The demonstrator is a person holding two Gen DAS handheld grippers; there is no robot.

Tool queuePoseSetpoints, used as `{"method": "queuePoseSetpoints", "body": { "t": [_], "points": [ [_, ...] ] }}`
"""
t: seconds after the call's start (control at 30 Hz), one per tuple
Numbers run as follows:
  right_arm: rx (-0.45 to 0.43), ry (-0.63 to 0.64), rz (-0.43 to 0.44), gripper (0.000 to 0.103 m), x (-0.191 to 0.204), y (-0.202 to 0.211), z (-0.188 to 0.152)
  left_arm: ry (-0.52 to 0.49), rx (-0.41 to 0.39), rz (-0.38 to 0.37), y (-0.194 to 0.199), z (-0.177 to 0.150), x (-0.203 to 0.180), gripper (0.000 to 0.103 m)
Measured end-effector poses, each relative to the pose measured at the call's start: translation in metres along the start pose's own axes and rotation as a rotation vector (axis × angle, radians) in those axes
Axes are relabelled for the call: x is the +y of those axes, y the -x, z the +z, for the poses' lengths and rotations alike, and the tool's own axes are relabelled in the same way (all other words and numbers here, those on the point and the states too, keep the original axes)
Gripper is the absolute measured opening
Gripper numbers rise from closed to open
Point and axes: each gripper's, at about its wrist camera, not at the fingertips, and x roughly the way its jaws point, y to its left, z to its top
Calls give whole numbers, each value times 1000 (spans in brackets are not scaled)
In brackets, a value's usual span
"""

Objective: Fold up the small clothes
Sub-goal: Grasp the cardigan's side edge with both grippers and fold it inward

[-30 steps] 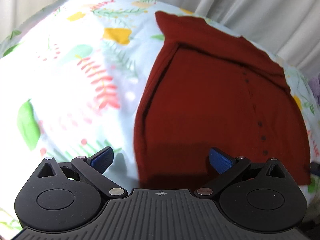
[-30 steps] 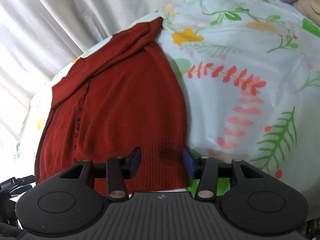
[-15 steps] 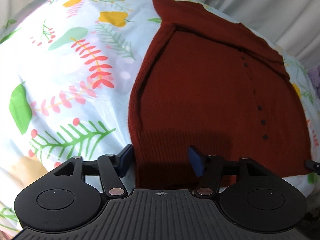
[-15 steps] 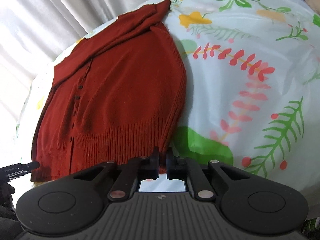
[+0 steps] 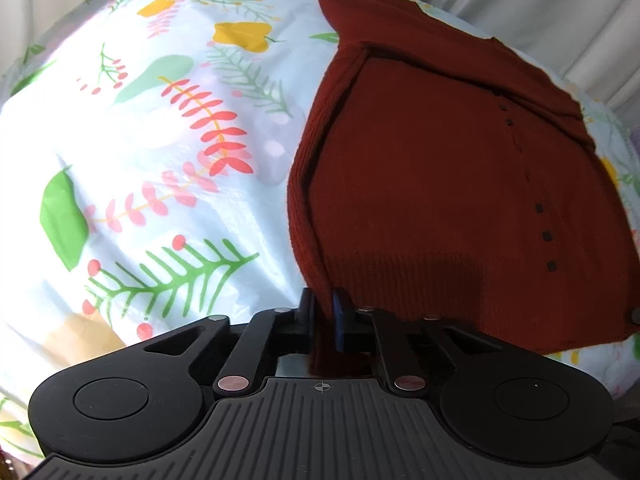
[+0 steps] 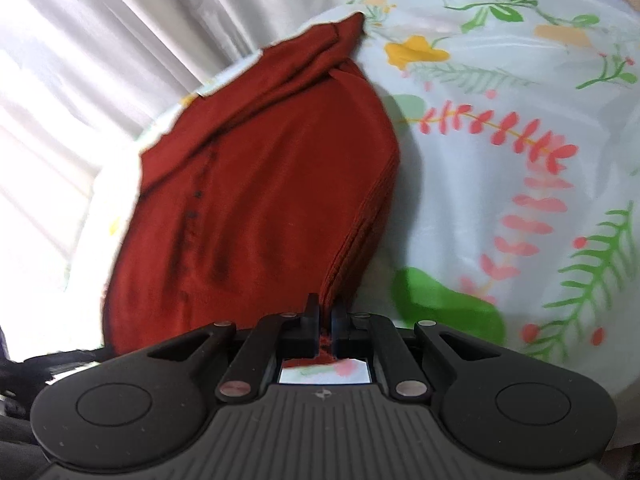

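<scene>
Rust-red knitted cardigan [image 5: 440, 184] with a row of small dark buttons lies spread on the pale floral-print bedsheet [image 5: 160, 160], sleeves folded across its upper part, ribbed hem nearest me. My left claw [image 5: 323, 312] is clamped on the hem's left corner; red knit is pinched between its black and blue pads and bunches up behind them. My right claw [image 6: 326, 316] is clamped on the hem's right corner, the ribbed side edge rising in a ridge straight from the pads. Both corners sit lifted off the sheet. White pleated curtain [image 6: 120, 40] hangs behind the bed.
</scene>
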Motion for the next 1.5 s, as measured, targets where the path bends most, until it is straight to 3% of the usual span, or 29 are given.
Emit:
{"method": "queuePoseSetpoints", "body": {
  "t": [0.07, 0.2, 0.33, 0.43, 0.63, 0.7, 0.77, 0.83, 0.9, 1.0, 1.2, 1.3, 1.37, 1.43, 1.5],
  "points": [
    [-13, -43, 57, 4, -1, 3, 5, 11, -5, -33, 3, 1, 3, 8],
    [-86, -106, 162, 4, 0, 10, 25, 88, -61, -171, 21, 16, 11, 8],
    [-180, -71, 192, 4, 16, 7, 64, 132, -153, -242, 39, 47, 16, 7],
    [-259, 49, 94, 4, 36, -8, 94, 139, -223, -239, 45, 78, 15, 7],
    [-287, 249, -117, 5, 66, -68, 125, 109, -341, -51, 12, 137, 1, 2],
    [-299, 288, -178, 11, 67, -78, 126, 109, -346, -42, -4, 142, -3, 3],
    [-311, 310, -202, 26, 63, -80, 126, 108, -324, -52, -13, 140, -4, 11],
    [-296, 326, -176, 40, 53, -78, 122, 57, -316, -120, -15, 130, -2, 44],
    [-235, 371, -160, 41, 45, -84, 120, -18, -323, -144, -14, 115, -1, 59],
    [-170, 443, -168, 41, 42, -97, 118, -161, -293, -84, -22, 97, -2, 60],
    [-126, 460, -179, 41, 38, -114, 124, -234, -222, -77, -44, 97, -17, 58],
    [-121, 462, -174, 40, 35, -117, 126, -245, -204, -34, -50, 99, -23, 36],
    [-121, 478, -174, 32, 35, -117, 125, -256, -203, -37, -49, 97, -24, 34],
    [-119, 492, -166, 19, 37, -116, 124, -259, -188, -32, -50, 96, -24, 21],
    [-113, 508, -153, 8, 37, -116, 123, -258, -184, -19, -50, 96, -23, 16]
  ]
}}
